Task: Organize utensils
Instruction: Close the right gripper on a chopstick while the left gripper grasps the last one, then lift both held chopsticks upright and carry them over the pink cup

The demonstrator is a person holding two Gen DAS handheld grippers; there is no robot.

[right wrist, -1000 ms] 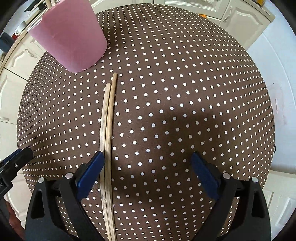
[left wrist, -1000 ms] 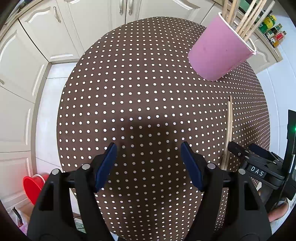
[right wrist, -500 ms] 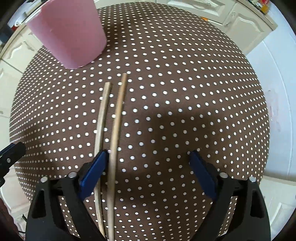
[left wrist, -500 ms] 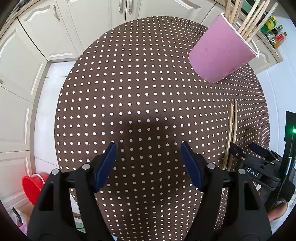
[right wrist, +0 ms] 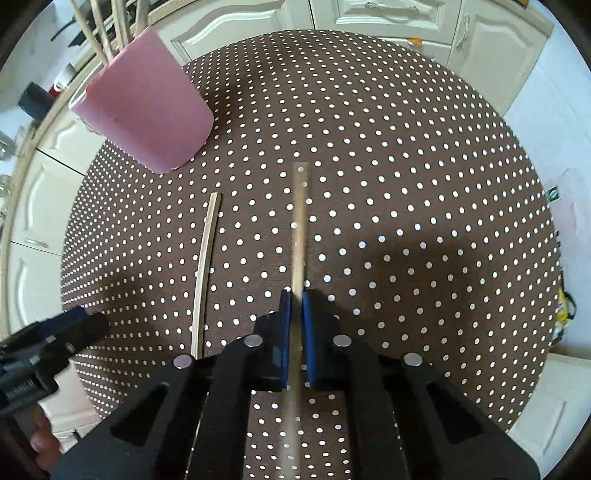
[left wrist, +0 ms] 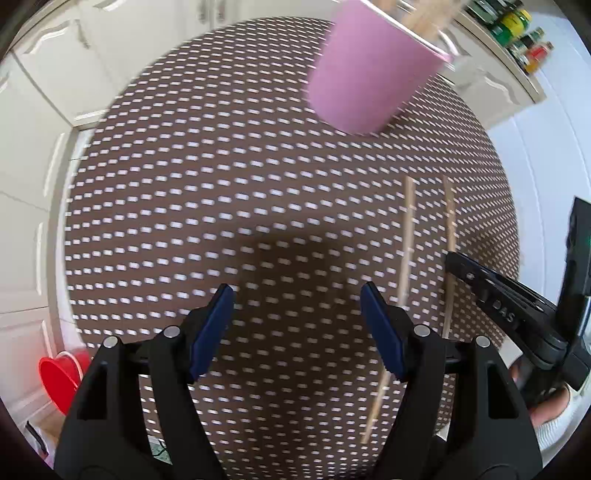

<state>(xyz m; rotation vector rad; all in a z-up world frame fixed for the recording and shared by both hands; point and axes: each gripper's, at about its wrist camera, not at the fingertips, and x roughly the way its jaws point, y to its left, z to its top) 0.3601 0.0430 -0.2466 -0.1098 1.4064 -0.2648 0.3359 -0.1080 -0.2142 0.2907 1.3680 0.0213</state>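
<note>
Near the far edge of the round, brown polka-dot table (left wrist: 184,221) stands a pink cup (left wrist: 369,74) (right wrist: 147,110) holding several chopsticks (right wrist: 110,29). My right gripper (right wrist: 296,306) is shut on one wooden chopstick (right wrist: 301,229), which points away from me just above the cloth. A second chopstick (right wrist: 207,266) lies loose on the cloth to its left. In the left wrist view the held chopstick (left wrist: 448,221) runs under the right gripper (left wrist: 498,295), and the loose chopstick (left wrist: 406,236) lies beside my left gripper (left wrist: 297,302). That gripper hovers open over bare cloth with nothing between its fingers.
White cabinets (right wrist: 369,14) ring the table. A red bowl (left wrist: 61,376) sits on the floor at the lower left. Spice bottles (left wrist: 517,33) stand on a shelf behind the cup. The left gripper (right wrist: 55,332) shows at the right wrist view's left edge.
My right gripper has closed on one chopstick and drawn it away from the other. The left gripper has slid right, toward the chopsticks, still open.
</note>
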